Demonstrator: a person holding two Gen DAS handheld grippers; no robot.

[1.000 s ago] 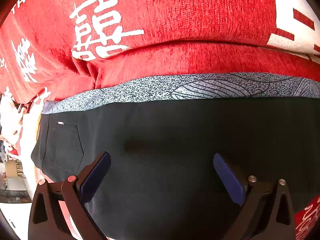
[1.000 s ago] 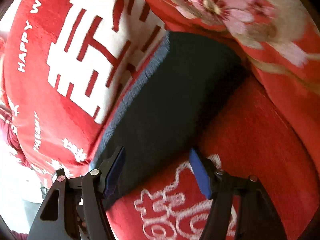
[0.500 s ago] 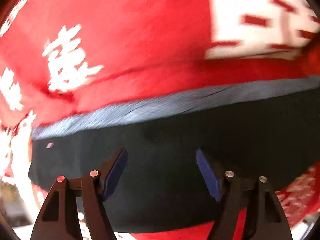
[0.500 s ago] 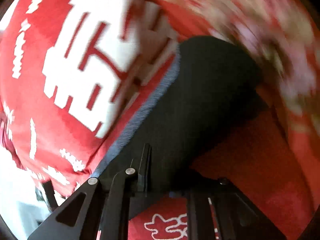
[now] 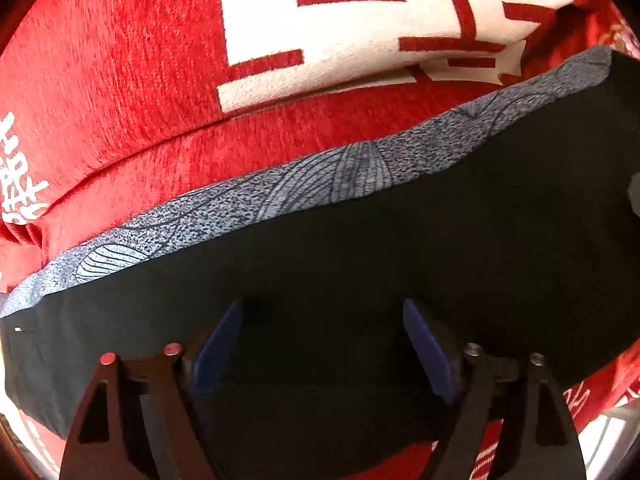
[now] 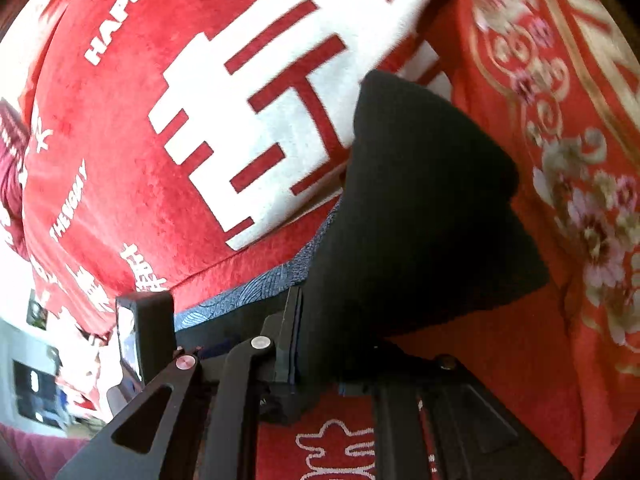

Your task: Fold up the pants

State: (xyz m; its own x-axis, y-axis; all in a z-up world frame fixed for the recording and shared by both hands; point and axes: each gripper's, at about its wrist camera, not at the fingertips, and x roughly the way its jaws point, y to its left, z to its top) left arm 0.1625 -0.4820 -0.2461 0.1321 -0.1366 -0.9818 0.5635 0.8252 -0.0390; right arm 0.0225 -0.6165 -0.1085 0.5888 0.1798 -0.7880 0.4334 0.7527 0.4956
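My right gripper [image 6: 316, 344] is clamping its fingers on the near edge of the black pants [image 6: 420, 220], lifting that end. My left gripper [image 5: 324, 344] is hovering over the pants [image 5: 360, 280], fingers spread and gripping nothing. Beyond the left fingers a grey patterned lining strip [image 5: 312, 188] is showing along the far edge. Judgement: lengthwise fold is looking done; crosswise fold is only starting. Farther out, the red blanket [image 6: 120, 160] is reading "HAPPY" and "THE", plus a large white double-happiness character [image 5: 360, 28].
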